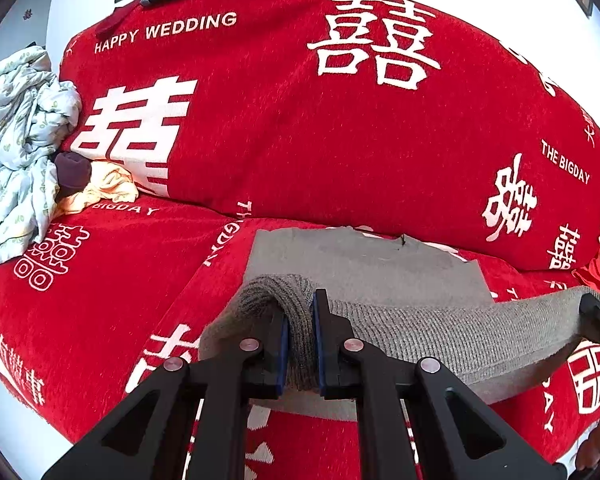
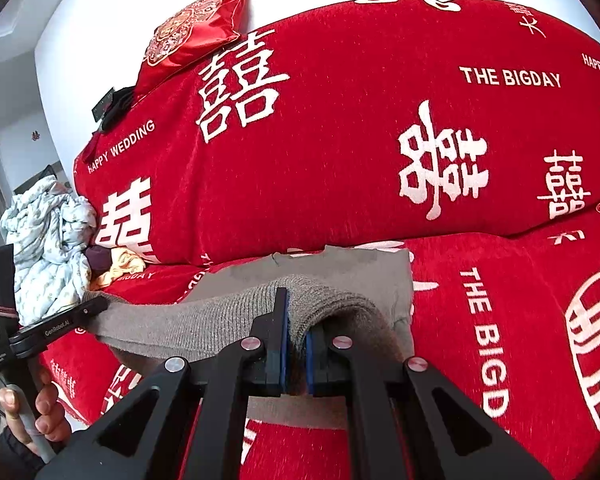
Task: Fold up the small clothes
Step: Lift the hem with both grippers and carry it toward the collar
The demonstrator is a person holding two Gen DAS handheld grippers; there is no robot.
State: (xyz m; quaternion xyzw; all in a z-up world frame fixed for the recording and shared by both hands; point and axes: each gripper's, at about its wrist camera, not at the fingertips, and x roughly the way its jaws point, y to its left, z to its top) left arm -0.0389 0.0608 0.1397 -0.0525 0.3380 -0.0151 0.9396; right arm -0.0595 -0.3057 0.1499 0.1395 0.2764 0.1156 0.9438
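Note:
A grey knit garment (image 1: pixel 440 332) lies on the red sofa seat, its near ribbed edge lifted off the cover and stretched between both grippers. My left gripper (image 1: pixel 300 312) is shut on the left corner of that edge. My right gripper (image 2: pixel 294 308) is shut on the right corner of the grey garment (image 2: pixel 204 320), which droops over its fingers. The far flat part of the garment (image 1: pixel 360 256) rests on the seat. The right gripper's tip (image 1: pixel 596 318) shows at the right of the left wrist view. The left gripper's body (image 2: pixel 48 332) and the hand (image 2: pixel 40 404) holding it appear at the left of the right wrist view.
The sofa has a red cover (image 1: pixel 280 128) with white characters and a tall backrest. At the left end sits a crumpled pale-blue cloth (image 1: pixel 20 136), with a dark purple item (image 1: pixel 72 168) and a pale yellow garment (image 1: pixel 108 188) beside it. A red embroidered cushion (image 2: pixel 192 28) leans on the backrest.

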